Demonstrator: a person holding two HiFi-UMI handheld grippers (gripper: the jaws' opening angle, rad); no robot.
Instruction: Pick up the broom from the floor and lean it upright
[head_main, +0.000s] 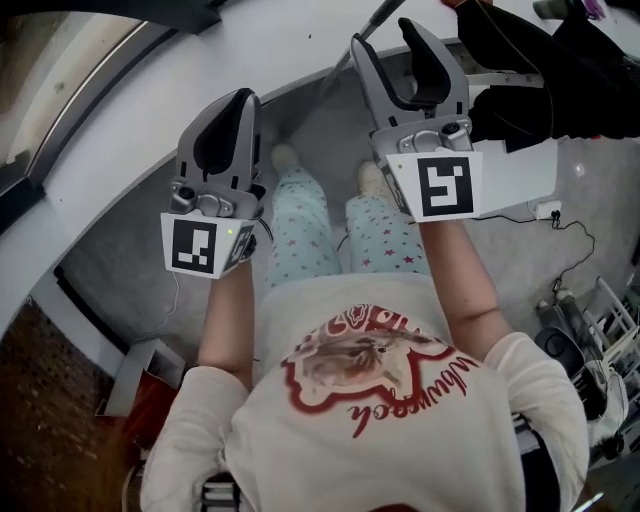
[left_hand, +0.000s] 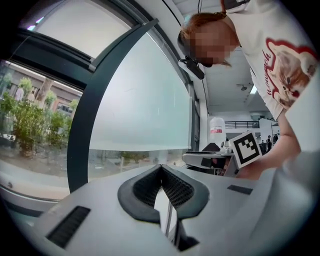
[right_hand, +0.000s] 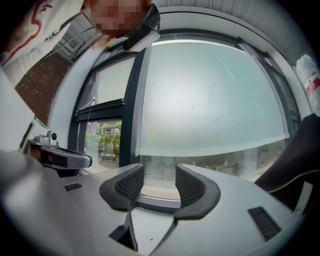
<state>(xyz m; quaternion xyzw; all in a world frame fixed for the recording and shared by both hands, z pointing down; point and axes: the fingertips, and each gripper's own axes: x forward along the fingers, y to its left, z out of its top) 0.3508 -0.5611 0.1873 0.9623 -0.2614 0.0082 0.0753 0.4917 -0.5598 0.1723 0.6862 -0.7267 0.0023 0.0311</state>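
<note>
- Your left hand-held gripper (head_main: 238, 98) points level at the window. Its two ribbed black pads meet at the tips (left_hand: 161, 167), with nothing between them.
- Your right hand-held gripper (head_main: 388, 35) is held higher and further to the right. Its jaws stand wide apart (right_hand: 159, 175), and only the window shows through the gap, so it grips nothing.
- Both have smooth grey plastic shells, and each carries a white marker cube (head_main: 440, 185) with a black square pattern.
- A slim, straight grey pole, which looks like the broom handle (head_main: 383, 12), slants up at the far side just beside the right jaws. It touches neither pad. Its head is hidden, so you cannot tell what it rests on.
- The window (right_hand: 210, 100) is frosted, pale glass above a clear strip. It sits in a dark, flat metal frame (left_hand: 95, 90) over a smooth white sill (head_main: 150, 110).
- The floor (head_main: 130, 260) below you is grey and matt, like short carpet.
- Your trousers (head_main: 300, 230) are soft, pale blue cloth dotted with small red stars.
- A crumpled black cloth (head_main: 530, 60) lies at the far right.
</note>
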